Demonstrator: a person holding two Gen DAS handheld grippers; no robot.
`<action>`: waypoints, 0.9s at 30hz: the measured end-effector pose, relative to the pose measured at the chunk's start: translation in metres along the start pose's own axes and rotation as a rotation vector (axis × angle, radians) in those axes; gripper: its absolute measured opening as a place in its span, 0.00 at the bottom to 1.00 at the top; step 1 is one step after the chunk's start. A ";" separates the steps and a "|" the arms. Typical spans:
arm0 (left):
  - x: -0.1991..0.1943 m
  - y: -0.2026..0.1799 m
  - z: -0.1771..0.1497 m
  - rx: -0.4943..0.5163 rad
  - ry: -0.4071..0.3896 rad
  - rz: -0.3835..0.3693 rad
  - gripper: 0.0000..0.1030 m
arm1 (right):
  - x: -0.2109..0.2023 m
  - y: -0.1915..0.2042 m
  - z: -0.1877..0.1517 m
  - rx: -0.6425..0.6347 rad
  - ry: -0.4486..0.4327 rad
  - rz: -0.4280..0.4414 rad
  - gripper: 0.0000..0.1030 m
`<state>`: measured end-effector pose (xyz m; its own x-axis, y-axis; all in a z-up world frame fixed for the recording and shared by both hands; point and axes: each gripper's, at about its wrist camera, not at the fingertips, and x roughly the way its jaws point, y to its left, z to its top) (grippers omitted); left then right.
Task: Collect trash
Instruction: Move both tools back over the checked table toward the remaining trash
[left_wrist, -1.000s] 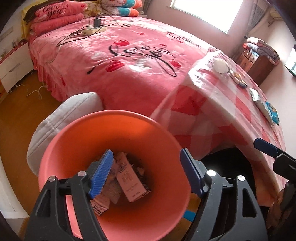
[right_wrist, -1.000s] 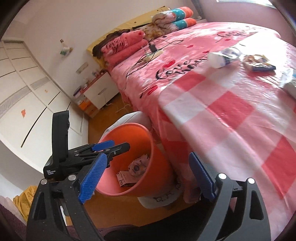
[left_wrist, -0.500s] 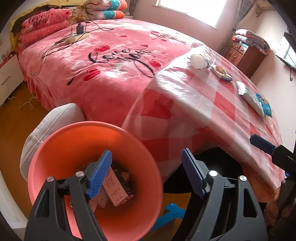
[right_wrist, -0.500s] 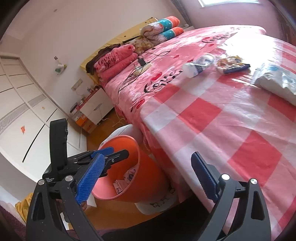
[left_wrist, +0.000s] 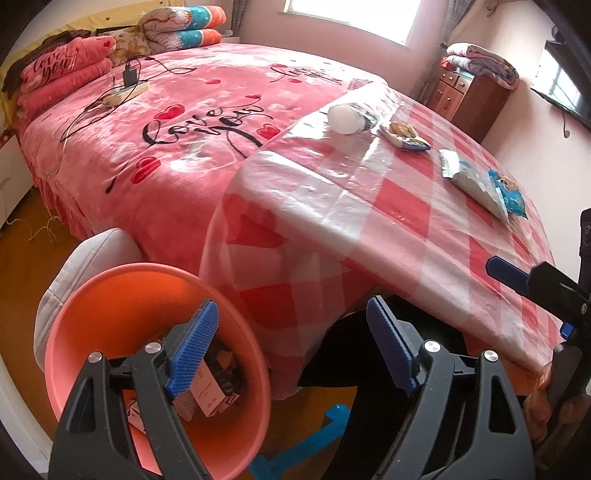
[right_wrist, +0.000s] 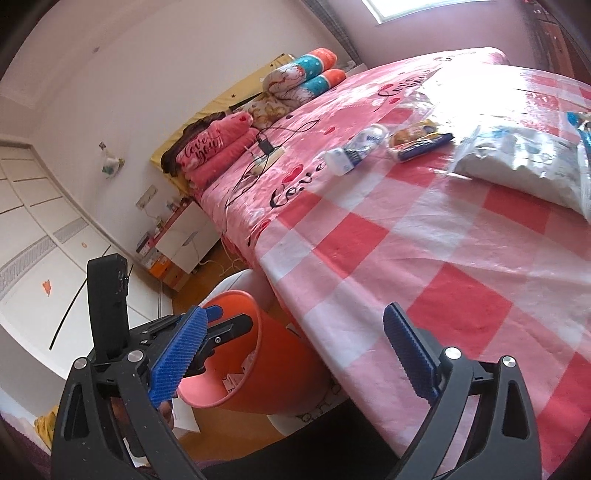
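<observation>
Hanging over the orange bin (left_wrist: 122, 295), the left gripper (left_wrist: 291, 347) has its jaws apart, just opened wider, nothing between them. Bin stands on the floor beside the table (left_wrist: 424, 229), with small cartons (left_wrist: 210, 391) in its bottom. Right gripper (right_wrist: 295, 350) sits above the table's near edge, jaws likewise spread and just widened, empty. Farther along the checked tablecloth: white plastic bag (right_wrist: 517, 162), snack wrapper (right_wrist: 421, 140), toppled white bottle (right_wrist: 354, 151). Pink bed (left_wrist: 177, 122) lies beyond.

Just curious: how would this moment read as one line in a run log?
left gripper: open, empty, jaws just widening | right gripper: open, empty, jaws just widening | bin: holds cartons | bottle, wrappers: on table
</observation>
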<state>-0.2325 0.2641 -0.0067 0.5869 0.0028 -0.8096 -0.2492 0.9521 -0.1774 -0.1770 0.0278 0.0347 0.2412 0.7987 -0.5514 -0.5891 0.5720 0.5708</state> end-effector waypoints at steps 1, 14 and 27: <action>0.000 -0.002 0.000 0.004 0.000 0.000 0.81 | -0.002 -0.002 0.000 0.002 -0.004 -0.002 0.92; 0.004 -0.040 0.008 0.073 0.014 0.007 0.81 | -0.029 -0.030 0.003 0.056 -0.069 0.006 0.92; 0.013 -0.090 0.018 0.161 0.024 -0.001 0.81 | -0.063 -0.067 0.009 0.118 -0.143 -0.014 0.93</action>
<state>-0.1886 0.1841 0.0083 0.5678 -0.0038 -0.8232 -0.1211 0.9887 -0.0880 -0.1462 -0.0587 0.0364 0.3613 0.8039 -0.4724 -0.4920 0.5947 0.6358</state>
